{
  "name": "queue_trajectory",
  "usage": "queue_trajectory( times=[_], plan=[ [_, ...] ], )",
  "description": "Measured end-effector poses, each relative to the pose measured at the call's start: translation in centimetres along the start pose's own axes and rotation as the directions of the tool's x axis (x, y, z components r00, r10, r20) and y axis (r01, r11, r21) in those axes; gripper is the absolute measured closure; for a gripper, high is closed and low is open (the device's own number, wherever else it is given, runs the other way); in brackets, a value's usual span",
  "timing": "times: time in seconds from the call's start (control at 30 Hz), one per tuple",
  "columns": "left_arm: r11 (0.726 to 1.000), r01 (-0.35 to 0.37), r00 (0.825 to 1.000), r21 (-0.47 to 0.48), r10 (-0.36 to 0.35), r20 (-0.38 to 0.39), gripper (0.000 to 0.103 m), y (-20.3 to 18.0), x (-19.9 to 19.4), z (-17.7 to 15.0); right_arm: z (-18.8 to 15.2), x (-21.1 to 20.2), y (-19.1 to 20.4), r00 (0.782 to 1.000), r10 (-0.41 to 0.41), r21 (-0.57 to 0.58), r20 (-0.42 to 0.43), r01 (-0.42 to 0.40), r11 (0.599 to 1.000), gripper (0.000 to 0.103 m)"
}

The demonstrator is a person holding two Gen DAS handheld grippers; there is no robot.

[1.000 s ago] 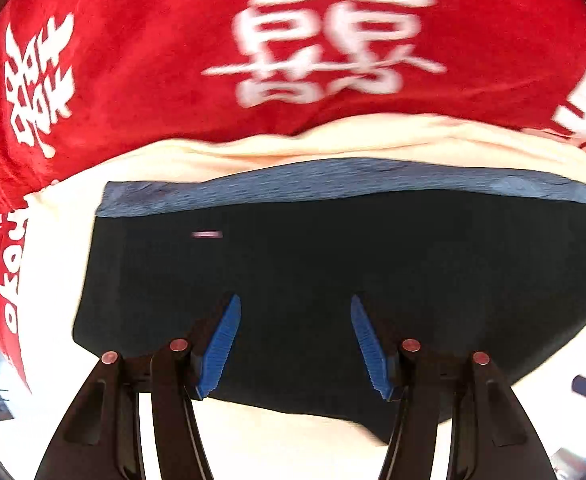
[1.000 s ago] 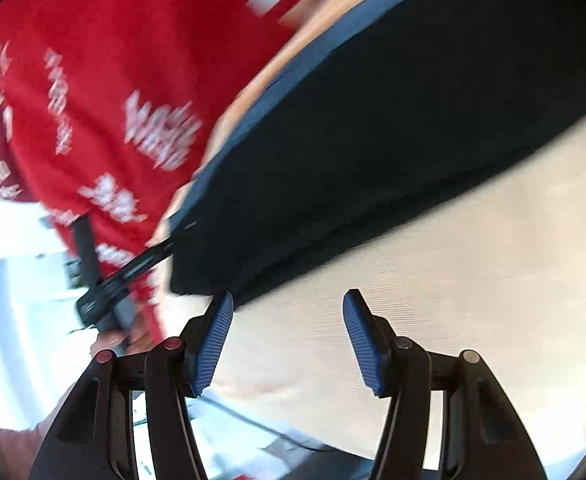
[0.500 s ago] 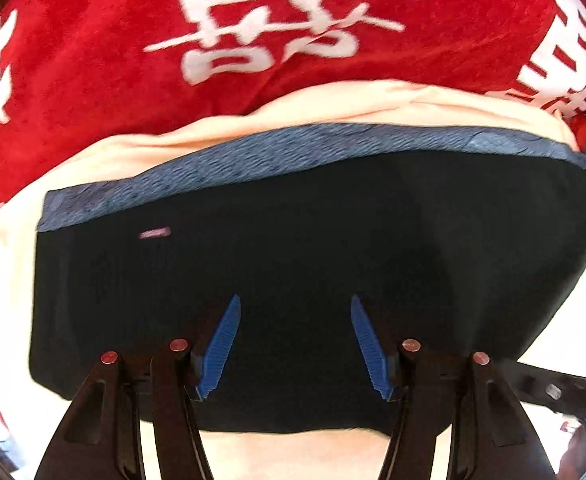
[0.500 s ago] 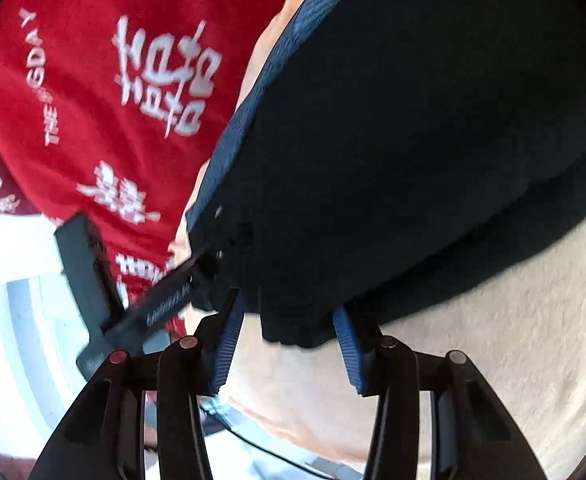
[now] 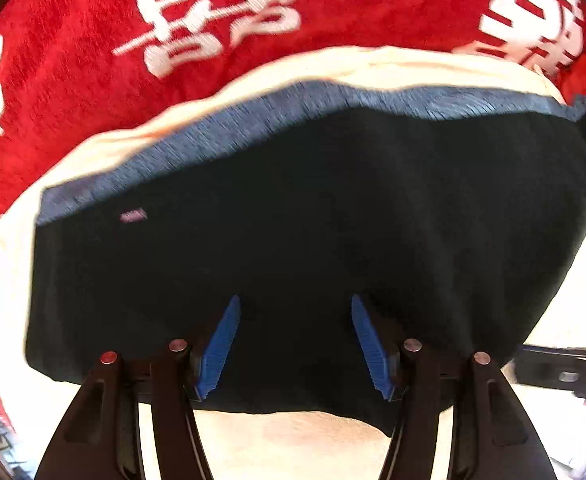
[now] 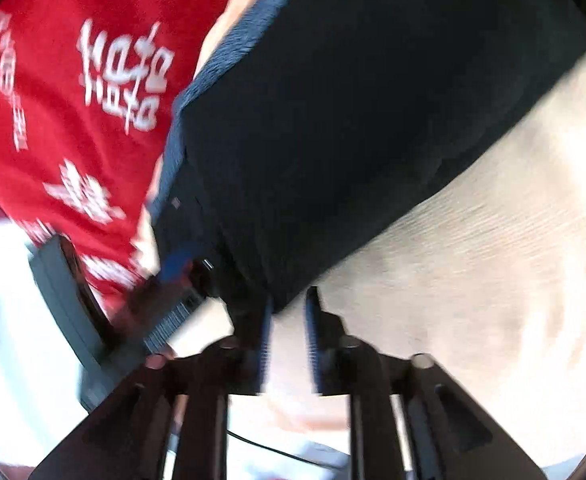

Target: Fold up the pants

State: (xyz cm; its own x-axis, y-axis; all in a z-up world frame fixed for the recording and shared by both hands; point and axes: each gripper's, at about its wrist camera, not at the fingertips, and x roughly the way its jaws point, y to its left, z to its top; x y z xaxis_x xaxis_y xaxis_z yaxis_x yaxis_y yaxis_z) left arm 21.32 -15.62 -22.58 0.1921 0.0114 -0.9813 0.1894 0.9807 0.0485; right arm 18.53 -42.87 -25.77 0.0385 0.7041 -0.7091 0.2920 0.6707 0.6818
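The dark navy pants (image 5: pixel 313 220), folded, lie on a cream cloth (image 5: pixel 293 436); their blue-grey waistband (image 5: pixel 253 132) runs along the far edge. My left gripper (image 5: pixel 293 312) is open, its blue pads over the near edge of the pants. In the right wrist view the pants (image 6: pixel 353 112) fill the upper middle. My right gripper (image 6: pixel 287 304) has its jaws nearly closed at the near corner of the pants; blur hides whether cloth is between the pads. The left gripper's body (image 6: pixel 93 312) shows at the left there.
A red blanket with white characters (image 5: pixel 213 20) lies beyond the cream cloth and also shows in the right wrist view (image 6: pixel 73 100). The cream cloth (image 6: pixel 473 260) spreads to the right of the pants. The right gripper's dark body (image 5: pixel 565 368) shows at the left wrist view's right edge.
My right gripper's jaws have narrowed from wide open to nearly closed at the pants' corner. My left gripper stayed open and moved forward over the pants' near edge.
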Motion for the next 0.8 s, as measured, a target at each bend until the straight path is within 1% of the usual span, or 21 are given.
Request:
queue_trajectory(
  times=[0.03, 0.1, 0.13, 0.17, 0.23, 0.27, 0.3, 0.33, 0.37, 0.4, 0.43, 0.47, 0.5, 0.53, 0.57, 0.63, 0.7, 0.73, 0.77, 0.8],
  plan=[
    [1.0, -0.014, 1.0, 0.001, 0.014, 0.024, 0.043, 0.1, -0.4, 0.7, 0.3, -1.8, 0.6, 0.999, -0.034, -0.064, 0.023, 0.035, 0.997, 0.076],
    [1.0, -0.022, 0.998, -0.009, 0.023, 0.06, 0.043, 0.2, -0.7, 2.7, 1.4, -4.2, 1.3, 0.994, -0.069, -0.136, 0.081, 0.08, 0.987, 0.076],
    [1.0, -0.022, 0.998, -0.018, 0.023, 0.066, 0.043, 0.2, -0.6, 3.7, 2.8, -5.6, 1.6, 0.986, -0.11, -0.173, 0.123, 0.131, 0.976, 0.076],
    [0.999, -0.023, 0.997, -0.028, 0.025, 0.07, 0.043, 0.2, -0.3, 4.7, 4.0, -6.1, 1.8, 0.98, -0.136, -0.192, 0.143, 0.162, 0.968, 0.076],
    [0.999, -0.03, 0.997, -0.042, 0.033, 0.071, 0.043, 0.2, 0.9, 7.1, 7.8, -5.8, 2.2, 0.969, -0.191, -0.226, 0.158, 0.223, 0.948, 0.076],
    [0.998, -0.032, 0.997, -0.046, 0.035, 0.07, 0.043, 0.9, 1.4, 8.2, 9.2, -5.3, 2.3, 0.967, -0.2, -0.237, 0.161, 0.234, 0.943, 0.076],
    [0.998, -0.042, 0.997, -0.05, 0.045, 0.068, 0.043, 0.6, 2.3, 9.0, 10.7, -4.6, 2.2, 0.965, -0.207, -0.253, 0.163, 0.244, 0.936, 0.076],
    [0.997, -0.057, 0.996, -0.049, 0.06, 0.067, 0.043, 0.3, 3.0, 9.5, 12.4, -3.3, 2.3, 0.962, -0.223, -0.275, 0.16, 0.26, 0.926, 0.076],
    [0.996, -0.078, 0.994, -0.047, 0.082, 0.073, 0.043, 0.2, 3.7, 10.0, 13.3, -2.5, 2.3, 0.958, -0.24, -0.288, 0.157, 0.277, 0.917, 0.076],
    [0.994, -0.101, 0.99, -0.05, 0.105, 0.093, 0.043, 0.3, 4.2, 10.3, 14.1, -1.7, 2.4, 0.953, -0.256, -0.304, 0.162, 0.295, 0.906, 0.083],
    [0.99, -0.124, 0.987, -0.067, 0.13, 0.097, 0.042, 0.7, 4.8, 10.6, 14.8, -1.3, 2.3, 0.948, -0.264, -0.323, 0.181, 0.31, 0.894, 0.084],
    [0.987, -0.128, 0.986, -0.097, 0.137, 0.094, 0.036, 1.5, 5.3, 10.8, 15.4, -1.4, 2.2, 0.946, -0.255, -0.34, 0.2, 0.311, 0.888, 0.091],
    [0.983, -0.117, 0.988, -0.141, 0.13, 0.088, 0.031, 2.7, 5.8, 10.9, 15.8, -1.7, 2.1, 0.943, -0.254, -0.346, 0.213, 0.316, 0.883, 0.099],
    [0.979, -0.111, 0.989, -0.172, 0.125, 0.078, 0.025, 3.6, 6.1, 11.1, 16.4, -2.0, 1.8, 0.939, -0.262, -0.344, 0.224, 0.328, 0.88, 0.101],
    [0.974, -0.111, 0.99, -0.198, 0.125, 0.063, 0.025, 4.7, 6.2, 11.2, 16.7, -2.4, 1.5, 0.935, -0.267, -0.329, 0.233, 0.334, 0.883, 0.102],
    [0.964, -0.147, 0.987, -0.22, 0.158, 0.034, 0.025, 6.8, 5.7, 10.9, 17.8, -3.3, 1.0, 0.926, -0.285, -0.261, 0.248, 0.348, 0.901, 0.101],
    [0.961, -0.155, 0.985, -0.228, 0.167, 0.038, 0.025, 8.6, 4.3, 9.9, 17.8, -3.7, 1.4, 0.922, -0.302, -0.211, 0.244, 0.354, 0.911, 0.093],
    [0.96, -0.156, 0.985, -0.231, 0.169, 0.041, 0.025, 9.5, 3.7, 9.3, 17.5, -3.6, 2.1, 0.922, -0.307, -0.212, 0.237, 0.357, 0.91, 0.092],
    [0.959, -0.16, 0.984, -0.233, 0.174, 0.038, 0.025, 10.4, 3.2, 8.5, 17.0, -3.3, 2.7, 0.929, -0.296, -0.227, 0.223, 0.345, 0.911, 0.091],
    [0.956, -0.177, 0.982, -0.235, 0.188, 0.025, 0.025, 11.4, 2.9, 7.4, 16.3, -2.8, 3.6, 0.942, -0.271, -0.252, 0.2, 0.317, 0.914, 0.09]
  ],
)
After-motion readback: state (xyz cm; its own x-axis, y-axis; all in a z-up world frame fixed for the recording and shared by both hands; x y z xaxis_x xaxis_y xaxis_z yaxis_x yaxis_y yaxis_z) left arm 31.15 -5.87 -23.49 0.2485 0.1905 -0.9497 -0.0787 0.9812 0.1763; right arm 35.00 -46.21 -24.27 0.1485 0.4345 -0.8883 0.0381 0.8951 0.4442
